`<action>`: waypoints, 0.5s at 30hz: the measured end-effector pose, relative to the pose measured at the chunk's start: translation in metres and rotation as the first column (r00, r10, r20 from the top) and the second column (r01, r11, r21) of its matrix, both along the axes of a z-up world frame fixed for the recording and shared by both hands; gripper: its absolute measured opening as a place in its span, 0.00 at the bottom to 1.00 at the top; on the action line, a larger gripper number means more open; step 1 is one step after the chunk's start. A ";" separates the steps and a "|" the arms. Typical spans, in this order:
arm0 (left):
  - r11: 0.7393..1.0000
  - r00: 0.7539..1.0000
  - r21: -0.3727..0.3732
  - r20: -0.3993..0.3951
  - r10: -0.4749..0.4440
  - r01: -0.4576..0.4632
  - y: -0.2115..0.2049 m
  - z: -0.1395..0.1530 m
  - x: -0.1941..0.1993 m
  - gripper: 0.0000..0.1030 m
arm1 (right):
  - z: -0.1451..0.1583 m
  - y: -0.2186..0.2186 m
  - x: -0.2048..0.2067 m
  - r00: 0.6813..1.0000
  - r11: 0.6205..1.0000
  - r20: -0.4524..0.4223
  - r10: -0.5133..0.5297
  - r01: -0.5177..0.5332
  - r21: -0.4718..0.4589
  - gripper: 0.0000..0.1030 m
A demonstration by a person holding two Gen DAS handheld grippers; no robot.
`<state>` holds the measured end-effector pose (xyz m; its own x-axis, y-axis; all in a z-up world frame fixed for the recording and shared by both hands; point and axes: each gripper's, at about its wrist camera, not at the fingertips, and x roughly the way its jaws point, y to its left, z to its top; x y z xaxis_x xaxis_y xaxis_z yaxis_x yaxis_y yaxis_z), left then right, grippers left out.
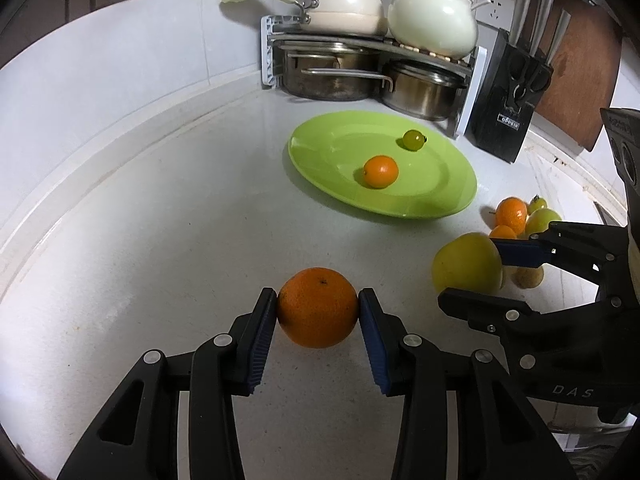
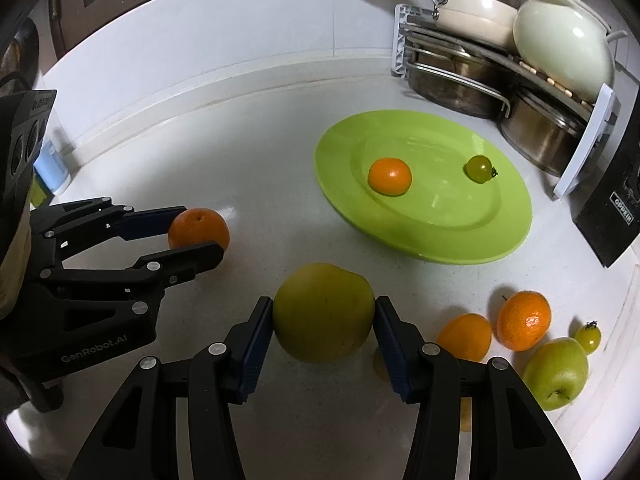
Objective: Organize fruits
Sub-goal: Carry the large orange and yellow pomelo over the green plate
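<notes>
Left wrist view: left gripper (image 1: 318,308) fingers clamp an orange (image 1: 317,306) across its widest part, above the tabletop (image 1: 160,220). Right gripper (image 2: 324,312) fingers grip a yellow-green apple (image 2: 324,311) likewise. Probably both bound for the green plate (image 2: 508,236), which holds a small orange (image 2: 389,176) and a green tomato (image 2: 478,168). Loose fruit lies right of it.

pot rack (image 1: 269,52) w/ pans | knife block (image 1: 505,110) | white counter (image 1: 160,208)
</notes>
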<state>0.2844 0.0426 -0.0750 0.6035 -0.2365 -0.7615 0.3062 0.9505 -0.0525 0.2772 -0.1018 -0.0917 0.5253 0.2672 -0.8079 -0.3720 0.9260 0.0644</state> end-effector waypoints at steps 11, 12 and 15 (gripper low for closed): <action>1.000 0.999 -0.009 0.052 0.011 -0.010 -0.004 0.026 -0.019 0.40 | 0.029 -0.011 -0.017 0.997 0.999 0.068 -0.030 0.028 0.022 0.50; 1.000 0.998 -0.010 0.059 0.013 -0.012 -0.004 0.029 -0.021 0.40 | 0.031 -0.013 -0.019 0.997 0.999 0.074 -0.032 0.031 0.025 0.50; 1.000 0.998 -0.024 0.069 0.015 -0.014 -0.006 0.036 -0.026 0.40 | 0.040 -0.016 -0.024 0.995 0.999 0.094 -0.037 0.035 0.032 0.50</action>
